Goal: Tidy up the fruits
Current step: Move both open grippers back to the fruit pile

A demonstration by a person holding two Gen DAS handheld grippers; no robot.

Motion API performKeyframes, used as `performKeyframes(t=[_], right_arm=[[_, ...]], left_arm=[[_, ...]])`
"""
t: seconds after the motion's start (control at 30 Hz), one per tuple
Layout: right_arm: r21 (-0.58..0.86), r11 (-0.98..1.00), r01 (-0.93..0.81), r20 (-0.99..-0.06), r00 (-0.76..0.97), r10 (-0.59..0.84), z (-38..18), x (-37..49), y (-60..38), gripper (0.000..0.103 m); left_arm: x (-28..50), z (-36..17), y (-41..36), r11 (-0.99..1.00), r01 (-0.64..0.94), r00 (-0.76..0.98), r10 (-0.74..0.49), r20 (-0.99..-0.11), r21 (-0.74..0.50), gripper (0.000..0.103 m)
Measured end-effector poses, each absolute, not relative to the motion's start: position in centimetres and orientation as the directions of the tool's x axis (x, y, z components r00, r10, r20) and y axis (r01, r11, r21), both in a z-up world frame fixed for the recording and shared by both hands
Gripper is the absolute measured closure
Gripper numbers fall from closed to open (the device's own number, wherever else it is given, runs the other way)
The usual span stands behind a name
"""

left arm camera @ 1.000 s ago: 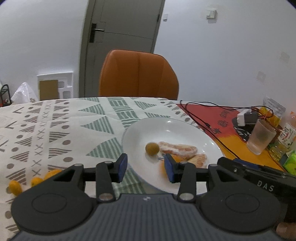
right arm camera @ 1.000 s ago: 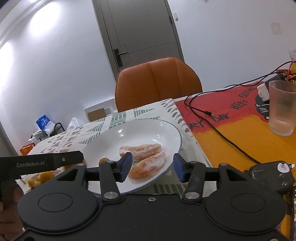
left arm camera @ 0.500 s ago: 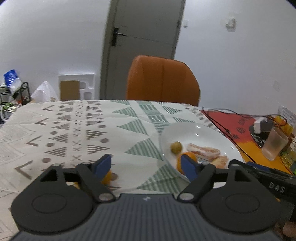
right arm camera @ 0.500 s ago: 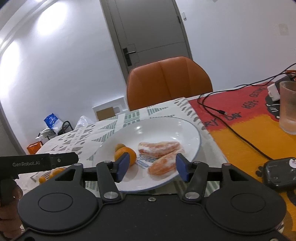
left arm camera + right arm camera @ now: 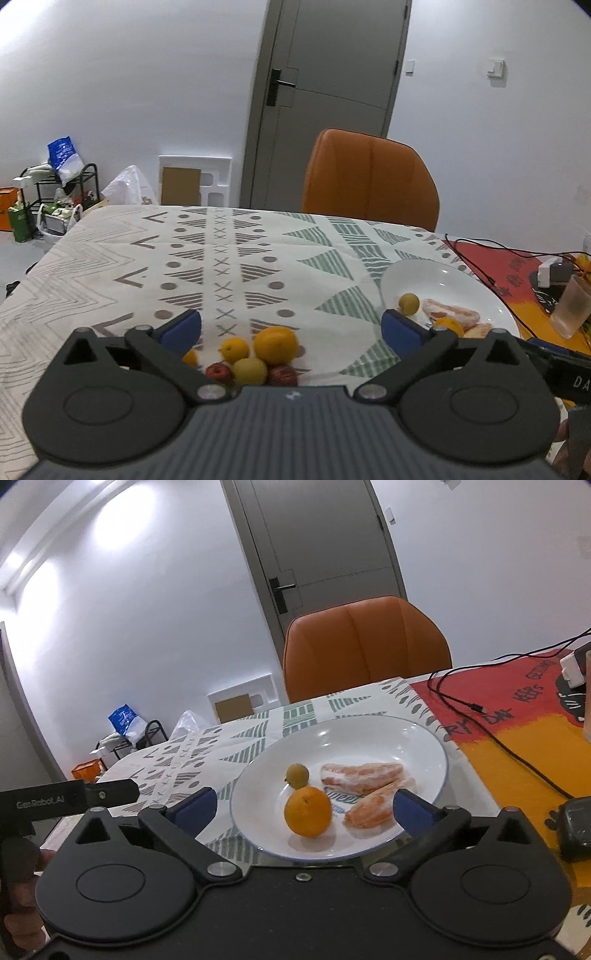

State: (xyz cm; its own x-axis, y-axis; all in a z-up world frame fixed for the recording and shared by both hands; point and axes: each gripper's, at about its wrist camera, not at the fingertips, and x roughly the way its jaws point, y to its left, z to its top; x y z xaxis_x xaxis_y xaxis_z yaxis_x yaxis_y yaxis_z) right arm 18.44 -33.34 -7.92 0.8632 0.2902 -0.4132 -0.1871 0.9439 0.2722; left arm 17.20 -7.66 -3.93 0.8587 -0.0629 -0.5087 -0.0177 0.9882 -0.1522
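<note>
Round orange (image 5: 307, 811) sits on glossy white plate (image 5: 424, 738), beside frosted segments (image 5: 360, 775).

The plate (image 5: 424, 738) looks like glossy white glazed ceramic, and a matt printed cloth (image 5: 229, 258) covers the desk. The orange (image 5: 307, 811) has dimpled, faintly shiny skin, and the chair (image 5: 365, 646) looks like smooth leather-like upholstery.

I see the desk (image 5: 110, 266) under a patterned cloth (image 5: 221, 258), with a red-orange mat (image 5: 517, 753) at its right. On the cloth sit a white plate (image 5: 424, 746) and, well left of it, a loose fruit pile (image 5: 258, 354). A black cable (image 5: 491, 734) and a cup (image 5: 570, 312) lie on the mat.
</note>
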Motion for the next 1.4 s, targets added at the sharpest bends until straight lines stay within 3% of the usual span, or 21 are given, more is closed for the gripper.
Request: performKeyframes(t=[1.0, 1.17, 1.33, 1.4], right_arm=[[0.247, 0.917, -0.314, -0.456, 0.797, 0.395, -8.3, 17.6, -27.1, 0.000], [0.248, 0.906, -0.343, -0.456, 0.784, 0.422, -8.5, 17.5, -26.2, 0.000], [0.243, 0.897, -0.370, -0.459, 0.771, 0.442, -8.5, 17.6, -25.3, 0.002], [0.242, 0.893, -0.378, -0.463, 0.764, 0.449, -8.6, 17.6, -24.9, 0.007]], left_arm=[[14.1, -5.2, -1.0, 0.978, -0.107, 0.853, -0.001, -0.522, -0.177, 0.003], [14.2, -5.9, -0.5, 0.979, -0.104, 0.843, -0.006, -0.537, -0.176, 0.011], [14.5, -6.7, -0.2, 0.977, -0.096, 0.830, -0.027, -0.557, -0.191, 0.028], [14.6, -7.0, -0.1, 0.977, -0.088, 0.825, -0.037, -0.564, -0.194, 0.034]])
